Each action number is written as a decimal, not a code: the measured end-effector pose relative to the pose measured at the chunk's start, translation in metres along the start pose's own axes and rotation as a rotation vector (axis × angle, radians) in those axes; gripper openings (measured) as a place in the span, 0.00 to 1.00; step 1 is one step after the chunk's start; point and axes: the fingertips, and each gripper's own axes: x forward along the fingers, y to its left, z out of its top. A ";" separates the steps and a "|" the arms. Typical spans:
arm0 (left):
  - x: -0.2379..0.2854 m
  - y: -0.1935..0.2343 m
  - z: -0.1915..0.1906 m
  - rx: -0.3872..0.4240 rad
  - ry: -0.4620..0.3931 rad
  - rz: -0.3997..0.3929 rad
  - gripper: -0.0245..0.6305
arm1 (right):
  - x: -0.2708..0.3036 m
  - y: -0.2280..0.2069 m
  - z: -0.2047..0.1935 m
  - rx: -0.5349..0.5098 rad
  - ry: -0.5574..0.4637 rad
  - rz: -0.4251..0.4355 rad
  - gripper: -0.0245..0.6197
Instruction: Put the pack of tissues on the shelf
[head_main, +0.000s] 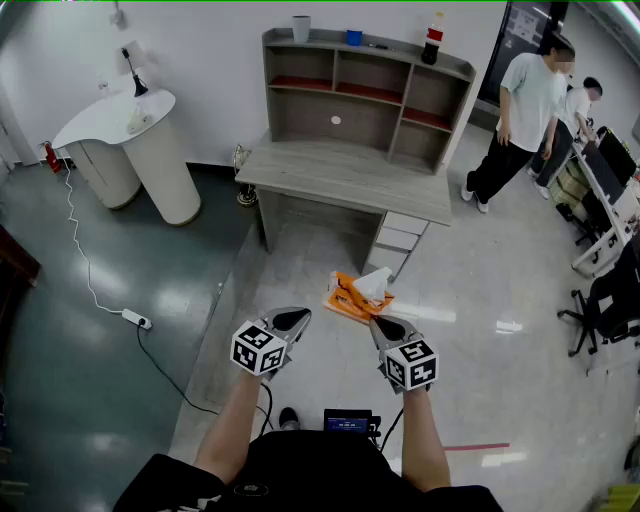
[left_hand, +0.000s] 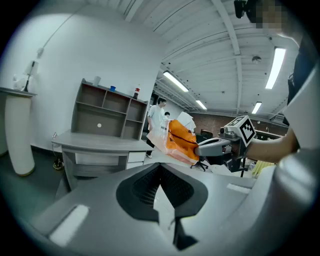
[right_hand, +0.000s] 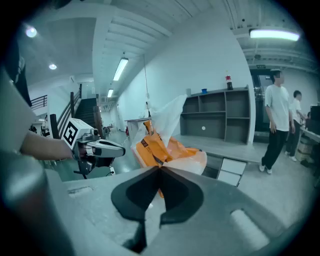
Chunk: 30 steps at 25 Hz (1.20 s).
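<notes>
The pack of tissues (head_main: 356, 293) is orange, in a clear wrapper, with a white tissue sticking up from its top. My right gripper (head_main: 377, 320) is shut on its near edge and holds it in the air above the floor. In the right gripper view the pack (right_hand: 162, 146) rises just past the closed jaws. My left gripper (head_main: 301, 315) is beside it to the left, shut with nothing in it. From the left gripper view the pack (left_hand: 177, 138) hangs at the right gripper's tip. The grey shelf (head_main: 366, 92) stands on a desk well ahead.
On top of the shelf stand a cola bottle (head_main: 432, 40), a cup (head_main: 301, 28) and a blue object (head_main: 354, 37). The desk (head_main: 345, 178) has white drawers (head_main: 400, 243). A white round counter (head_main: 130, 150) is at the left, with a power strip (head_main: 136, 319) on the floor. Two people (head_main: 525, 120) stand at the right.
</notes>
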 end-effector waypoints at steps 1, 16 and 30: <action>0.000 -0.001 -0.001 0.002 0.001 0.002 0.04 | -0.001 0.000 -0.001 0.001 -0.001 0.002 0.05; -0.003 -0.003 -0.004 -0.004 0.010 0.024 0.04 | -0.007 0.001 -0.009 0.008 0.011 0.020 0.05; 0.002 -0.009 -0.007 0.008 0.021 0.033 0.04 | -0.011 -0.005 -0.012 0.013 0.005 0.036 0.05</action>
